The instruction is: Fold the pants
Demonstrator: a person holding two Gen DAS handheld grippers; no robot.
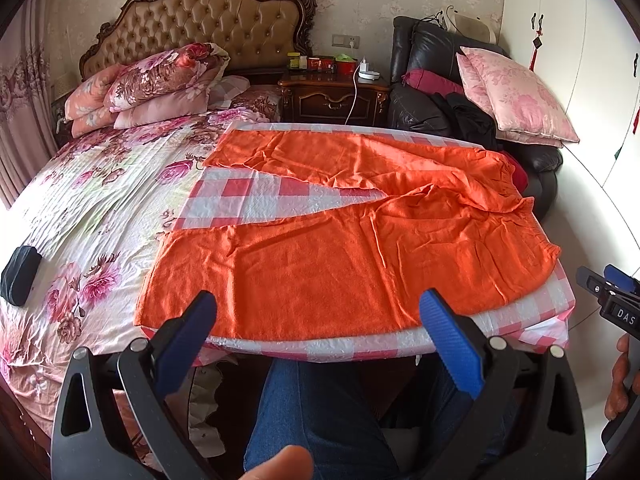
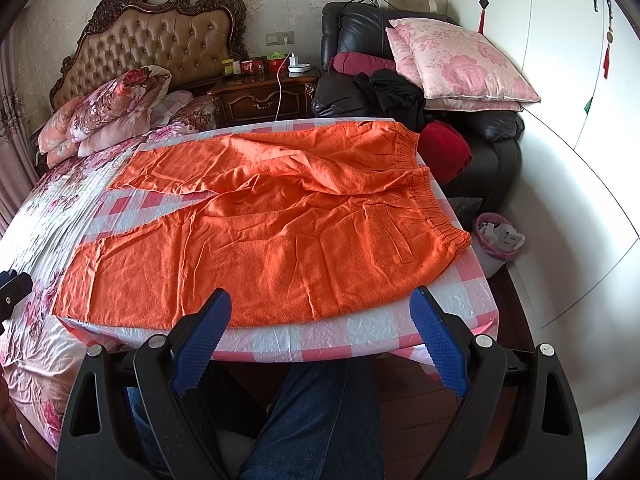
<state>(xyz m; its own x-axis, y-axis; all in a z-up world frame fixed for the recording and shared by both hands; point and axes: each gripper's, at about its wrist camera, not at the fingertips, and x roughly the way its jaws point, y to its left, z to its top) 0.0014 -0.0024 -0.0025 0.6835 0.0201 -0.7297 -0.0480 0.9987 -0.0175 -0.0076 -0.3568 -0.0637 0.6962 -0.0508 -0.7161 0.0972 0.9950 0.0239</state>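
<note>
Orange terry-cloth pants point(image 2: 256, 236) lie spread flat and unfolded on a tabletop covered in pink-and-white checked plastic cloth point(image 2: 360, 340), which stands against the floral-sheeted bed point(image 1: 92, 200). The elastic waistband point(image 2: 436, 208) sits at the person's right end, and the two legs run left, splayed apart so a wedge of checked cloth shows between them.

Both tools hang back at the near edge, off the fabric. The left hand-held gripper point(image 1: 318, 318) is released, its blue fingers wide apart with nothing between them; the right hand-held gripper point(image 2: 320, 318) is likewise released and empty.

No fold appears started, so the likely first move is bringing one leg over the other. Risks from here, as I judge them:

- The cloth is limp and already wrinkled, so a pinch on one layer only could drag the top layer and leave the under layer bunched.
- The plastic cover looks slick, and pulling could slide the whole garment toward the edge.
- The waistband corner already reaches near the tabletop's right edge and could slip over it.
</note>
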